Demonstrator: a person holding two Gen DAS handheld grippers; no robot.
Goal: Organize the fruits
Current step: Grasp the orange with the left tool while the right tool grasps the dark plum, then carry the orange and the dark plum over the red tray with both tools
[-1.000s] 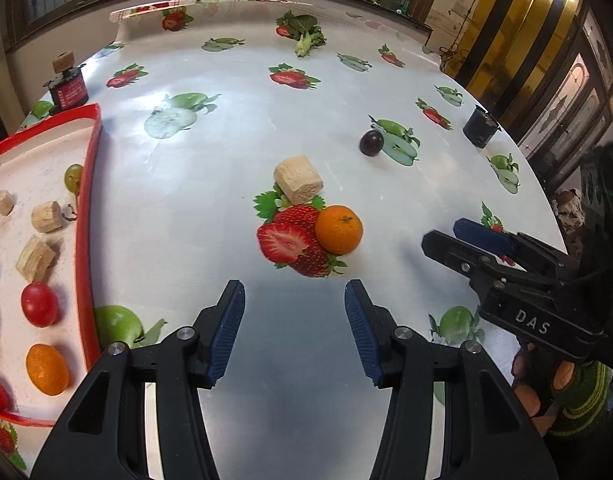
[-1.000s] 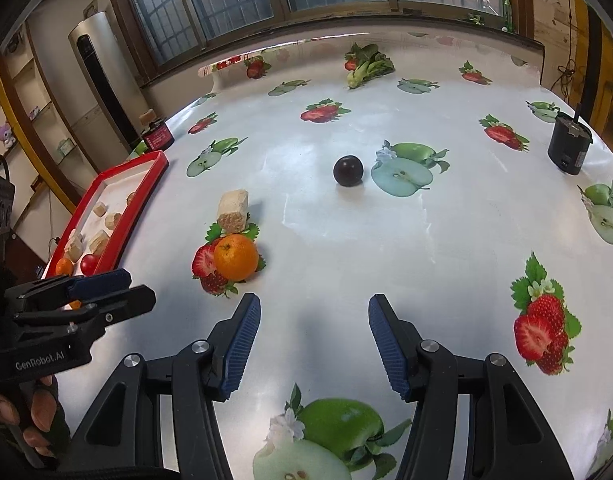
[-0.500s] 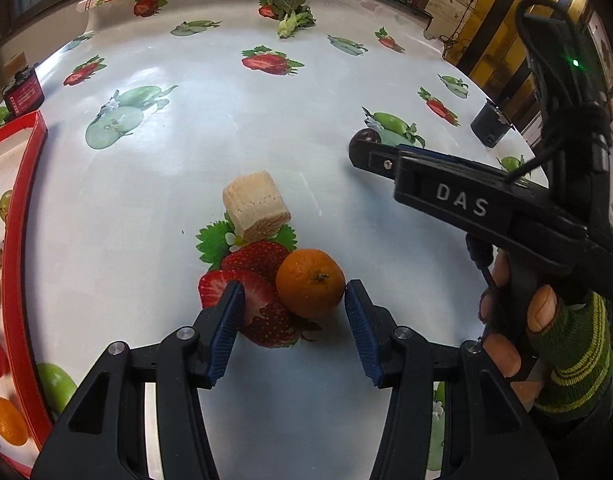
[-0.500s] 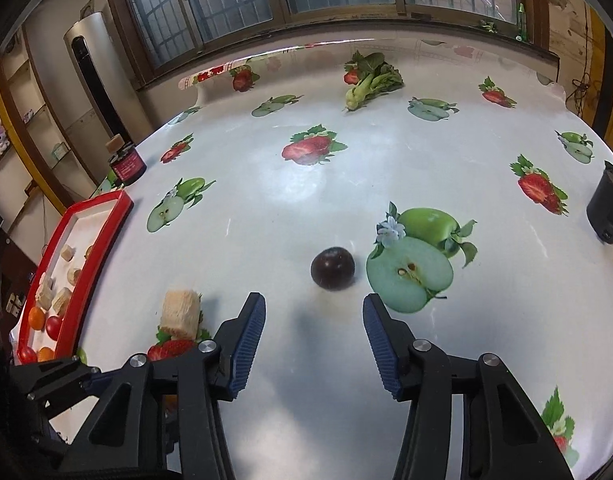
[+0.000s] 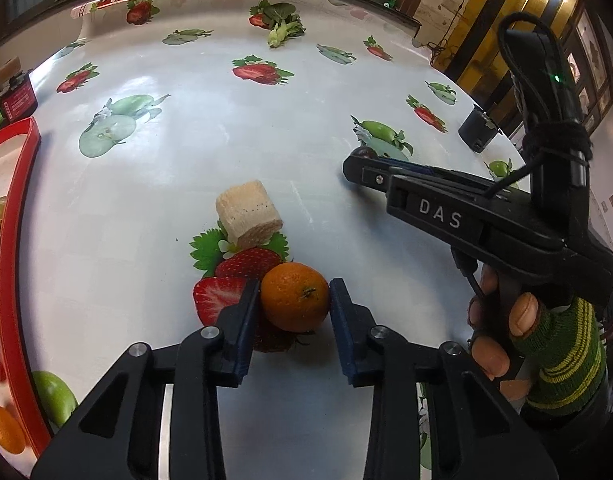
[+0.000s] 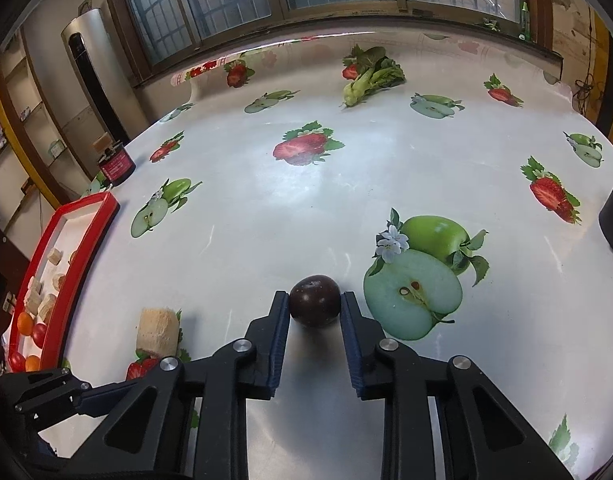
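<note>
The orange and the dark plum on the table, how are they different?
The orange is bright orange with a dimpled skin, while the dark plum is nearly black and smooth. The orange looks larger than the plum. The orange sits on a printed strawberry, the plum on plain white tablecloth beside a printed apple. Both are round, rest on the table, and sit between a hand-held gripper's blue pads.

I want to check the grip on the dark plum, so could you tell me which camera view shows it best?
The right wrist view: the dark plum sits whole between the right gripper fingers, on the table. In the left wrist view only a sliver of the plum peeks out behind that gripper's tip.
</note>
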